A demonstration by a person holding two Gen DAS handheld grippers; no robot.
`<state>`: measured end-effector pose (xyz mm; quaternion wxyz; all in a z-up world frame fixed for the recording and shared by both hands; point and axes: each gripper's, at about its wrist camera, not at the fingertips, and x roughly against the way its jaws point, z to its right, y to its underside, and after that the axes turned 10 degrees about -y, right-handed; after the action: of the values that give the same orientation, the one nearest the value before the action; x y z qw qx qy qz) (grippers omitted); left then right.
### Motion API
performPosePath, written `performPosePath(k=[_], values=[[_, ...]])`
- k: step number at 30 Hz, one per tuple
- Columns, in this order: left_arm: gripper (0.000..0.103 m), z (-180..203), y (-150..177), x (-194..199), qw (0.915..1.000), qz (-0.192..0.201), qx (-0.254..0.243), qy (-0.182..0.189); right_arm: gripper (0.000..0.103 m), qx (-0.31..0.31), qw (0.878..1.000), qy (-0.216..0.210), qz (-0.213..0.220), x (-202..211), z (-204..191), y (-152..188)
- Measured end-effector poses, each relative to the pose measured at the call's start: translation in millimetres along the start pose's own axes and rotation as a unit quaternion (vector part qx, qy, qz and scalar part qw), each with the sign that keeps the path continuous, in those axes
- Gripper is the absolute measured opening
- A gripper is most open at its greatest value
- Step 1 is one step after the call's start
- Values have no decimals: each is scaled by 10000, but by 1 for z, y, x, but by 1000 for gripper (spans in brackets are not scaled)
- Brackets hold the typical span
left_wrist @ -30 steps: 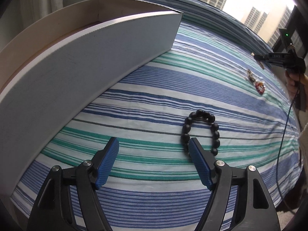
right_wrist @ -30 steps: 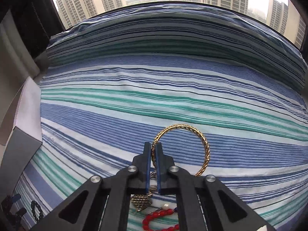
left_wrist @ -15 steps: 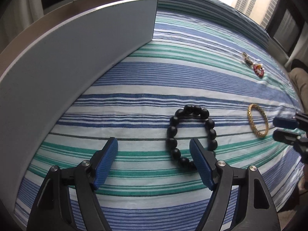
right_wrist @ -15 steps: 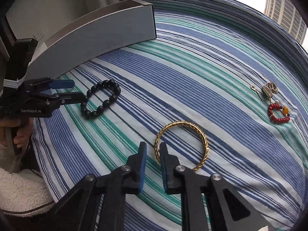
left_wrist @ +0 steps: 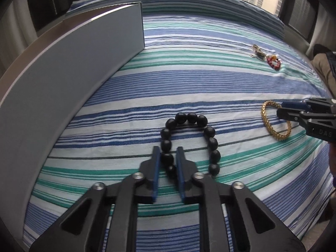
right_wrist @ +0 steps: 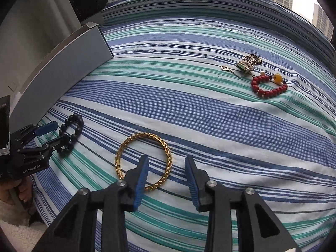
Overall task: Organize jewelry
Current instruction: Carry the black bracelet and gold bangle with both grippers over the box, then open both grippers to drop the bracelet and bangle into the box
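Note:
A black bead bracelet (left_wrist: pixel 190 141) lies on the striped bedspread. My left gripper (left_wrist: pixel 167 157) is shut on its near left beads; it also shows in the right wrist view (right_wrist: pixel 55 133) with the bracelet (right_wrist: pixel 72 131). A gold bangle (right_wrist: pixel 143 160) lies flat in front of my right gripper (right_wrist: pixel 167 168), which is open with its left finger over the ring's inside and its right finger outside the rim. In the left wrist view the bangle (left_wrist: pixel 275 124) lies by the right gripper (left_wrist: pixel 280 109). A red bead bracelet (right_wrist: pixel 268 86) and a gold chain piece (right_wrist: pixel 246 65) lie farther away.
A long grey-white box (left_wrist: pixel 69 79) stands on the bed's left side, also in the right wrist view (right_wrist: pixel 63 67). The striped bedspread (right_wrist: pixel 189 109) covers the whole surface. Windows and towers lie beyond the bed's far edge.
My left gripper has closed from wide open onto the black bracelet's beads. My right gripper has let go of the gold bangle, set it on the bed and opened wider.

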<state>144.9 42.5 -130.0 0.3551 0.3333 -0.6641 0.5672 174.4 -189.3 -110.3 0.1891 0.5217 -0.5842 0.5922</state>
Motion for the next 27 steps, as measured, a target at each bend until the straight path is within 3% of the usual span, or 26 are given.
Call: performPosePath(k=[2,3,9,16,22,24,27], values=[[10,-5,0,1,9994,-77,198,290,15,260,9990,349,-121,-4,-9,0],[10,-10,0,3,9982,-91,347,489,6,237,9991,298,-183,-3,-10,1],[10,-36,1,52,9934,344,747,799,6,217,9996,88,163,40,-26,1],[10,-87,-4,141,9867,1096,984,682,6,526,9949,-417,756,86,-68,-35],[10,-176,-21,203,9749,1652,1490,125,6,995,9847,-991,1034,89,-125,-95],[10,-206,-31,206,9716,1682,1649,-204,6,1151,9803,-1127,1140,82,-147,-120],[10,-249,-43,196,9682,1589,1898,-376,6,1277,9755,-1280,1255,65,-176,-161]])
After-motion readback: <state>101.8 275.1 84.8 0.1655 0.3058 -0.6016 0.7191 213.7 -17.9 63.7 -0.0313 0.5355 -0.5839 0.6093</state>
